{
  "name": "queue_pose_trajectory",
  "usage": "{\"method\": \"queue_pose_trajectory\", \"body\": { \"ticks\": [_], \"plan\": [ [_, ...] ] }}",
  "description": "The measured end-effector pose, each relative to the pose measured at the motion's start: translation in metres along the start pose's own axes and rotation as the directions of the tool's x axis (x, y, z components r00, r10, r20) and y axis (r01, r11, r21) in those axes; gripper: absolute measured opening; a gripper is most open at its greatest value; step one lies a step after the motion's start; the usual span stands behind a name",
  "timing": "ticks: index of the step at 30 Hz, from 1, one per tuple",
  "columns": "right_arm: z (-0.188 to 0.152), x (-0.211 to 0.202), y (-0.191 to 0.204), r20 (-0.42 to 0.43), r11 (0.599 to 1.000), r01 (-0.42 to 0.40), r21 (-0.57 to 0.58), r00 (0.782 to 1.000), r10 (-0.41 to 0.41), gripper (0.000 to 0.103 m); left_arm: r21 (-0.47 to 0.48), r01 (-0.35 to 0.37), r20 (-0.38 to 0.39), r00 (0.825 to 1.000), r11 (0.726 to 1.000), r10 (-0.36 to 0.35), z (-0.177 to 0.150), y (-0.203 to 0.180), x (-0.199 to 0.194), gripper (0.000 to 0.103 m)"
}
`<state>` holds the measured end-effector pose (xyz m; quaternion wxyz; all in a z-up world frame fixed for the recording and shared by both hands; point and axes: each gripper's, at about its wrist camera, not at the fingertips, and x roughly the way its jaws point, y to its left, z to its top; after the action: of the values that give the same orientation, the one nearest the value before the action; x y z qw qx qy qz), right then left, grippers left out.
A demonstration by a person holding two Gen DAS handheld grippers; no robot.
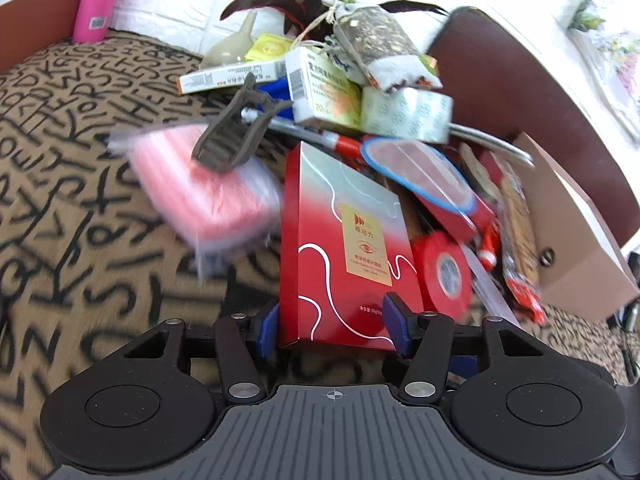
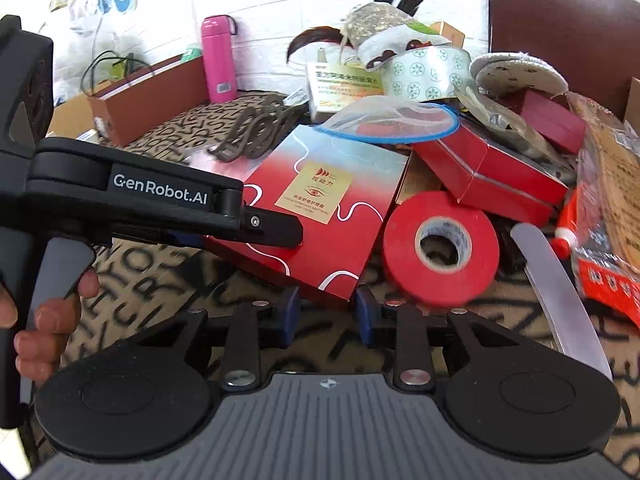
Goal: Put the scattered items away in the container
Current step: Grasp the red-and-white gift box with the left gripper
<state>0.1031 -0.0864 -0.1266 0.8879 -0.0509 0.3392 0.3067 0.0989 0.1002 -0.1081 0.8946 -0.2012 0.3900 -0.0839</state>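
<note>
Task looks barely begun — the heap of clutter sits on the letter-print cloth (image 1: 80, 128), container unclear. Left gripper (image 1: 334, 322) pinches the red box (image 1: 344, 240) at pile's edge; right gripper (image 2: 327, 314) spread, empty, nr red tape roll (image 2: 440, 244).

Bright daylight throughout, burning the white brick wall (image 1: 168, 4) to near blank above the pile and washing out the upper right corner in the left wrist view. Heavy motion blur on the pink bag (image 1: 208, 192) left of the red box (image 1: 344, 248) and on the packets to its right, with the box itself sharp; soft smear on the tape roll (image 2: 440, 248) in the right wrist view. Strong fisheye bending at every edge, black corners, dark shadow under the box.
</note>
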Motion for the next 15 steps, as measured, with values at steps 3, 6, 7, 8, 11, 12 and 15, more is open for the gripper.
{"method": "queue_pose_trajectory", "body": {
  "ticks": [3,6,7,8,11,12,15],
  "plan": [
    [-0.014,-0.025,0.007,-0.012,0.999,-0.036,-0.030,0.999,0.036,0.033,0.002,0.020,-0.031,0.999,1.000,-0.020,-0.021,-0.002,-0.018,0.055],
    [-0.035,-0.055,0.016,-0.029,0.997,-0.056,-0.060,0.998,0.054,0.033,0.015,0.048,-0.083,0.995,0.999,-0.047,-0.046,-0.009,-0.031,0.052],
    [-0.042,-0.065,0.019,-0.032,0.996,-0.057,-0.071,0.998,0.055,0.033,0.022,0.078,-0.102,0.992,0.997,-0.076,-0.054,-0.013,-0.034,0.051],
    [-0.049,-0.074,0.022,-0.034,0.994,-0.071,-0.078,0.997,0.069,0.030,0.022,0.110,-0.124,0.987,0.994,-0.106,-0.062,-0.019,-0.036,0.050],
    [-0.067,-0.103,0.033,-0.038,0.986,-0.144,-0.081,0.989,0.141,0.028,0.074,0.173,-0.172,0.972,0.982,-0.159,-0.078,-0.041,-0.039,0.053],
    [-0.072,-0.109,0.038,-0.039,0.985,-0.135,-0.107,0.991,0.132,0.028,0.100,0.175,-0.175,0.972,0.980,-0.155,-0.082,-0.047,-0.040,0.061],
    [-0.083,-0.121,0.049,-0.027,0.978,-0.048,-0.203,0.999,0.044,0.029,0.118,0.150,-0.155,0.979,0.982,-0.131,-0.083,-0.052,-0.043,0.067]
  ]
}}
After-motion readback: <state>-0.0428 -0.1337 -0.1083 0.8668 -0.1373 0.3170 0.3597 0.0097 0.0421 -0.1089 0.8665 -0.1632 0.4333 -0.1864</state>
